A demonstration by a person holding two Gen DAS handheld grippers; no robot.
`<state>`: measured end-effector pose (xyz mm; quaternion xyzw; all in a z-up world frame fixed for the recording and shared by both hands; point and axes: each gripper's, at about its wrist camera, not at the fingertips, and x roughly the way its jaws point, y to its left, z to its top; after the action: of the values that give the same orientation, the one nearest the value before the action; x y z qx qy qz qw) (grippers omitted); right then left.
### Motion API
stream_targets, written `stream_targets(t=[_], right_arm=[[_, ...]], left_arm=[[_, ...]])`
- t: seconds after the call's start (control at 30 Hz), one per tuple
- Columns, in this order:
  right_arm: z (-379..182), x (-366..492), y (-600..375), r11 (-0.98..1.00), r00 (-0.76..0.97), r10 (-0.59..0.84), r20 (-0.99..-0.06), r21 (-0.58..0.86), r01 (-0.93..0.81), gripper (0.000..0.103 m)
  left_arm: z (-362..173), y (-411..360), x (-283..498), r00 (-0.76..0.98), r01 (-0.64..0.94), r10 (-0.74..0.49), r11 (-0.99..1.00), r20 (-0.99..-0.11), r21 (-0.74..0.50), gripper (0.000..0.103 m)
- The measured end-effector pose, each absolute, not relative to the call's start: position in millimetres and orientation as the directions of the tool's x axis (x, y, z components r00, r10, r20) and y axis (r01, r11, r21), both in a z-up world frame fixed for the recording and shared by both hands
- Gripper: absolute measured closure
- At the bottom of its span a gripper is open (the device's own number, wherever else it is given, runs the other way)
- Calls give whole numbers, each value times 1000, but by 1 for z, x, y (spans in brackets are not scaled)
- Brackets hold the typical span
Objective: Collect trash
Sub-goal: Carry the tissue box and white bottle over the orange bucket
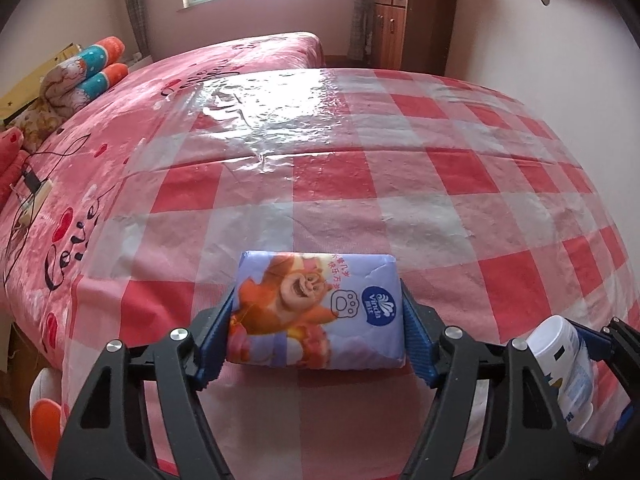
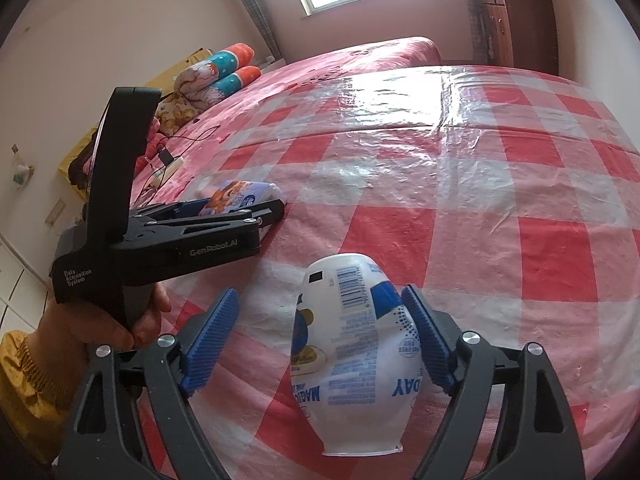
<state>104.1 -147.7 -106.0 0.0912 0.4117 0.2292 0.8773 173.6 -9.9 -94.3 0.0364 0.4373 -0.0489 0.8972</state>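
You are holding the tissue pack [image 1: 316, 312] in the left gripper [image 1: 316, 328], its blue pads [image 1: 218, 332] pressing on both short ends, just above the checked plastic sheet [image 1: 400, 184] that is covering the bed [image 1: 100, 168]. The pack looks soft and light, so it is likely to squash; a mild squeeze across the middle should be enough. The right gripper [image 2: 324, 336] is standing wide open around the white bottle [image 2: 352, 348]: the right pad [image 2: 430, 340] is touching its side, while the left pad is well apart from it. The bottle seems stiff, light and smooth, so it could slip; take it across the broad labelled belly rather than the tapered end.
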Motion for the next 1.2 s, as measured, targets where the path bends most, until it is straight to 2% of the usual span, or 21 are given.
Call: stream_targets(t=[0.9, 1.2], right_arm=[[-106, 104, -138, 875, 539, 478, -694, 325, -358, 11], [-105, 102, -125, 900, 544, 417, -728, 245, -361, 11]], left_arm=[[-92, 5, 155, 643, 55, 5, 997, -766, 54, 30], [-86, 22, 138, 647, 40, 13, 998, -763, 52, 30]])
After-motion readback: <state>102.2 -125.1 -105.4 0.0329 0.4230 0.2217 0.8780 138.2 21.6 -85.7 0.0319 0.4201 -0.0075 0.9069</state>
